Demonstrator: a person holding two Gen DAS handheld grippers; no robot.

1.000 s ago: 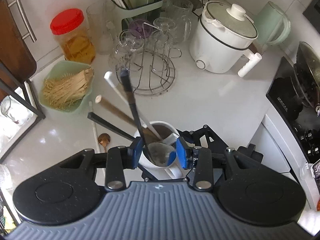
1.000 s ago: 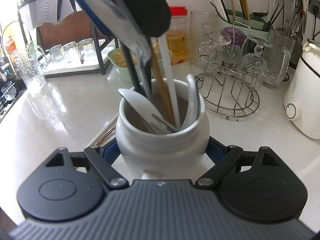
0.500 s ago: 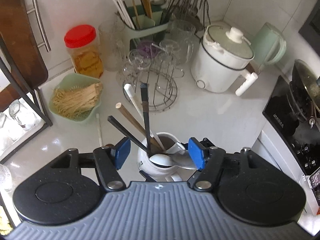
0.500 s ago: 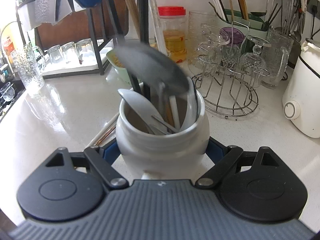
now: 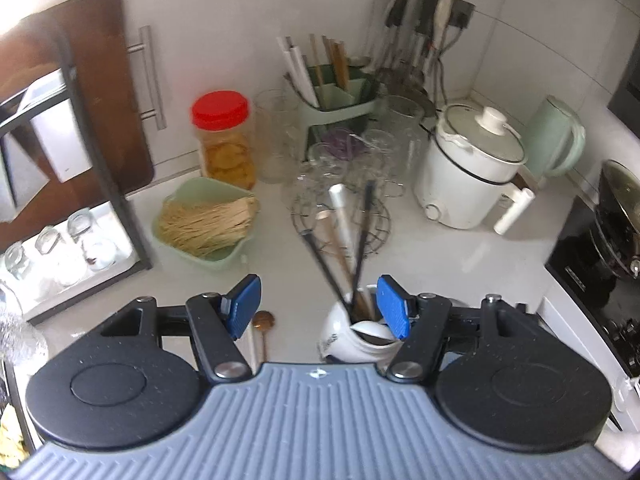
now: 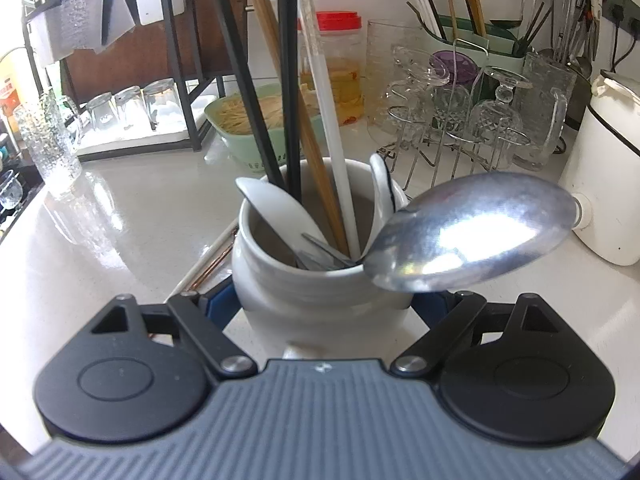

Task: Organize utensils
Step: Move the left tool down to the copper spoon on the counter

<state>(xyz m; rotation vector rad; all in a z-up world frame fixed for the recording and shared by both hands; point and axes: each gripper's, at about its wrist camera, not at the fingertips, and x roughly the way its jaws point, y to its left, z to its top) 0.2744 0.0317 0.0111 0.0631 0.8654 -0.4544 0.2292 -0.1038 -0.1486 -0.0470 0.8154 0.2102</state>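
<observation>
Between the right hand-held gripper (image 6: 322, 304) pads, clamped, stands the white utensil jar (image 6: 316, 280).

The left wrist camera looks down from high up at the white pot (image 5: 352, 340) on the counter (image 5: 440, 256). The right wrist camera sits low, very near the same pot (image 6: 316, 280).

White ceramic utensil jar (image 6: 320, 280) upright on pale countertop, black, wooden and white chopsticks (image 6: 316, 136) leaning inside, white ceramic spoons (image 6: 276, 208) against rim, large steel spoon (image 6: 472, 228) bowl tipped over right rim, copper spoon (image 5: 263, 322) lying beside jar
</observation>
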